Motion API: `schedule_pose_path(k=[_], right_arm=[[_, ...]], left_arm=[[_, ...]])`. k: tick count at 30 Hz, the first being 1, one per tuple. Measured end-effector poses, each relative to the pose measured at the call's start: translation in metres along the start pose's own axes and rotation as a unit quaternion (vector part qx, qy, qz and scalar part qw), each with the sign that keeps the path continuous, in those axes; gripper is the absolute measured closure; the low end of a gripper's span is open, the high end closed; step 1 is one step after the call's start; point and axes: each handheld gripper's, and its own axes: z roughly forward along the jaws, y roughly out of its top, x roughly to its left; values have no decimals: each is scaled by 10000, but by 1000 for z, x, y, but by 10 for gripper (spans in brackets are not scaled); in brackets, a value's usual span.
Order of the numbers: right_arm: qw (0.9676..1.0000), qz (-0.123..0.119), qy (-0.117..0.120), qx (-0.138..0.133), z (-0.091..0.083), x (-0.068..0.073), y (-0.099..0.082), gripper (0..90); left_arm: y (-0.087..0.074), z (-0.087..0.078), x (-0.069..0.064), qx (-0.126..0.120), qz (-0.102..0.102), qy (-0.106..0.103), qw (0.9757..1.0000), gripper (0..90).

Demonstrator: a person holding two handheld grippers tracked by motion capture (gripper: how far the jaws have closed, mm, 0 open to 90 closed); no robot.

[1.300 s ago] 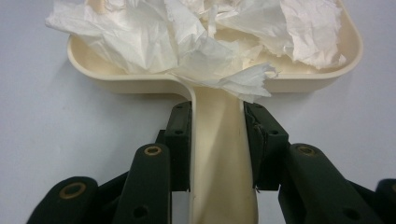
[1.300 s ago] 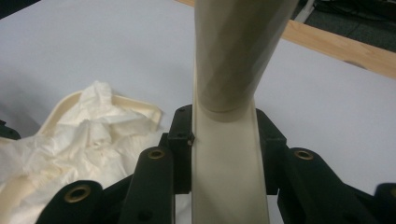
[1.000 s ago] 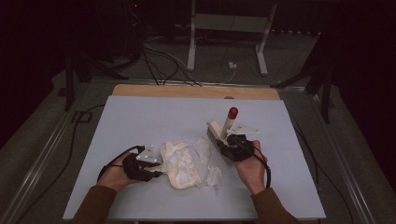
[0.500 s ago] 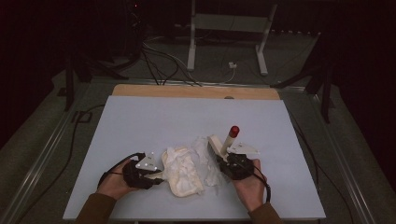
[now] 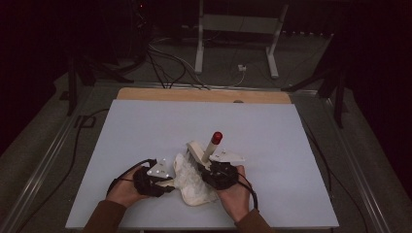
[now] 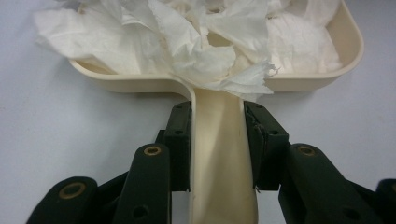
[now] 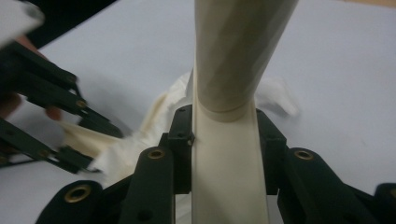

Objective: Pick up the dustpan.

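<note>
A cream plastic dustpan lies on the pale worktop, near the front edge and between the person's two hands. It is heaped with crumpled white paper tissue that spills over its rim and partly over the root of its flat handle. In the high view the dustpan and its tissue sit just in front of the person, touching both tools.

The left tool is closed on the dustpan's handle: its two black jaws press flat against either side of the handle, just behind the pan. In the high view the left tool lies low on the worktop at the pan's left side, held in the left hand.

The right tool is clamped on the cream handle of a small brush, its jaws pressing on both sides of it. In the high view the brush tilts up and away from the person, with a red cap at its top end, and its lower end sits at the pan's far right side. The right tool is held in the right hand, just beside the tissue.

Beyond the worktop, cables trail across a dark floor near a white metal stand.
</note>
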Motion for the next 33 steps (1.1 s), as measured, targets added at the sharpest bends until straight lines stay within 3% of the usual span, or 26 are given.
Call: schedule_pose_path(k=[5, 13, 21, 26, 33], right_arm=[[10000, -53, 63, -2, -6, 3, 5, 671], [9999, -73, -75, -89, -21, -9, 8, 670], [9992, -126, -181, -324, -30, -22, 25, 670], [9985, -249, -377, -296, -16, -39, 44, 670], [9974, -338, -601, 219, 27, -59, 54, 670]], left_arm=[[-3, -1, 1, 2, -2, 9, 10000, 667], [-9, -2, 2, -40, -106, 37, 9999, 667], [-11, -4, 2, -64, -157, 66, 9998, 667], [-14, -6, 4, -52, -188, 87, 9998, 667], [-20, -10, 5, -66, -277, 104, 9995, 667]])
